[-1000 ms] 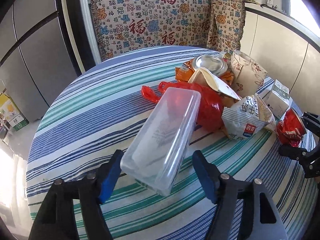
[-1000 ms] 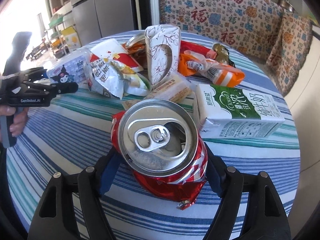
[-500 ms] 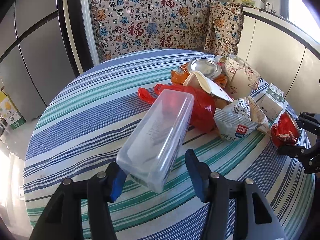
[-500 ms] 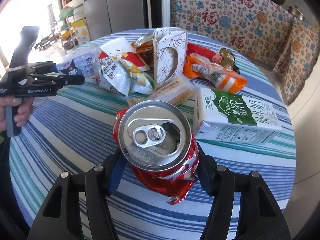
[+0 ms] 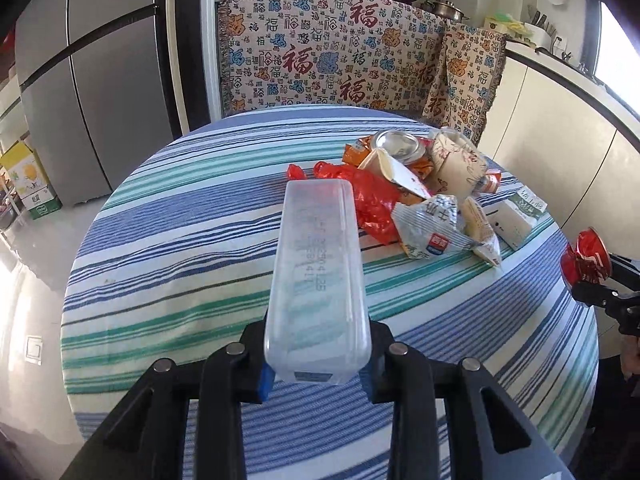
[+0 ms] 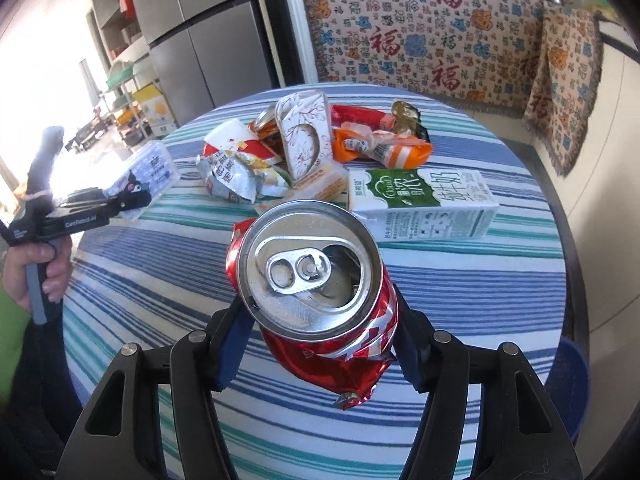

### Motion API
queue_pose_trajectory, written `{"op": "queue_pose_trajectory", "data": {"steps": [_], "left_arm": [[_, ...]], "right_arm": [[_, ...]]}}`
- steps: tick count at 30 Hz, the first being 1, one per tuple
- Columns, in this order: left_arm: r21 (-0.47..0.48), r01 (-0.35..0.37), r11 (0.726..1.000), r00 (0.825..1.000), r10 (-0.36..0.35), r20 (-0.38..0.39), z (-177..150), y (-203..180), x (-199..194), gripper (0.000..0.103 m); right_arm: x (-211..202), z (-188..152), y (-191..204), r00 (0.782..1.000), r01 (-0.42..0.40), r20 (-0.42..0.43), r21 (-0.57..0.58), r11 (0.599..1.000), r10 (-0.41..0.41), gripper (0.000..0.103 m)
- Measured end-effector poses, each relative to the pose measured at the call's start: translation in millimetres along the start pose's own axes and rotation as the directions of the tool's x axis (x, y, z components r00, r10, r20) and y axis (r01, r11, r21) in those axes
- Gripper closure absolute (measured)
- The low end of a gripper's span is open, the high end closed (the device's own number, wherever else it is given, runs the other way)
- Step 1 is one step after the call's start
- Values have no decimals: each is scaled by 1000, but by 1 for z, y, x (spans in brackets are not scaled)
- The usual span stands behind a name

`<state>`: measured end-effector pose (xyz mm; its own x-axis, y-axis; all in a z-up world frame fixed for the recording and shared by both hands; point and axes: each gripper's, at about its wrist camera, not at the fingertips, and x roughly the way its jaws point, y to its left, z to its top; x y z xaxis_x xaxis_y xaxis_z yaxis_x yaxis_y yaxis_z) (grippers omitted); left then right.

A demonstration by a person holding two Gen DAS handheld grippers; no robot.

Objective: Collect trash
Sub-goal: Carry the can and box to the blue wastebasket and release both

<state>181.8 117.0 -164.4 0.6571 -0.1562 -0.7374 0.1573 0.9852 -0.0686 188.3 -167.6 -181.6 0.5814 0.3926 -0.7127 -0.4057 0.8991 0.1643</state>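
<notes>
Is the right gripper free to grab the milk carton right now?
Probably not. The right gripper is shut on the crushed red can, so its jaws are full, though the milk carton lies unobstructed on the table just beyond.

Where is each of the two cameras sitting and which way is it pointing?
Left wrist: sits on the left gripper, looking down along its fingers across the round striped table; the jaws, just closing, clamp a clear plastic rectangular box.
Right wrist: sits on the right gripper, looking across the table; jaws clamp a crushed red aluminium can; the person's hand shows.
Shared: both see the trash pile, the green-and-white milk carton, and the other gripper with its load.
</notes>
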Motion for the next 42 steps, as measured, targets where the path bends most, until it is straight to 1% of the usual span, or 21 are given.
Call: {"op": "queue_pose_trajectory", "data": {"steps": [5, 10, 13, 16, 22, 25, 27, 29, 32, 34, 36, 38, 42], "left_arm": [[-20, -14, 1000, 999, 15, 34, -9, -31, -20, 71], [-26, 0, 1000, 999, 1, 44, -9, -71, -25, 71], [12, -1, 1000, 999, 0, 50, -4, -100, -25, 71], [50, 13, 999, 998, -16, 59, 3, -128, -26, 71], [128, 68, 989, 994, -78, 77, 17, -187, -22, 71], [157, 114, 981, 990, -126, 69, 21, -217, -17, 71], [179, 153, 972, 984, -166, 58, 22, -239, -13, 71], [200, 196, 960, 977, -208, 44, 21, -266, -11, 71], [233, 272, 934, 959, -283, 15, 23, -307, -4, 71], [263, 313, 913, 947, -322, -6, 22, -336, 3, 71], [285, 345, 894, 936, -351, -31, 23, -363, 13, 71], [284, 393, 875, 918, -390, -70, 24, -388, 28, 71], [287, 447, 847, 894, -429, -125, 24, -426, 62, 71]], "right_arm": [[-16, -8, -12, 1000, 15, 23, 18, 1000, -16, 38], [-30, -16, -28, 999, 32, 37, 40, 999, -33, 38], [-38, -22, -39, 998, 52, 42, 59, 997, -54, 38], [-48, -28, -56, 996, 74, 48, 84, 994, -79, 38], [-70, -39, -94, 989, 129, 53, 140, 982, -138, 38], [-85, -44, -117, 983, 164, 51, 172, 971, -175, 38], [-96, -49, -134, 978, 190, 49, 188, 964, -203, 38], [-109, -53, -155, 966, 243, 43, 196, 950, -256, 38], [-124, -61, -192, 944, 317, 14, 237, 918, -330, 38], [-131, -68, -219, 933, 349, -13, 278, 895, -360, 38], [-133, -75, -245, 927, 368, -50, 319, 874, -372, 38], [-132, -82, -268, 923, 379, -78, 351, 856, -377, 38], [-132, -96, -300, 912, 404, -106, 395, 825, -396, 38]]}}
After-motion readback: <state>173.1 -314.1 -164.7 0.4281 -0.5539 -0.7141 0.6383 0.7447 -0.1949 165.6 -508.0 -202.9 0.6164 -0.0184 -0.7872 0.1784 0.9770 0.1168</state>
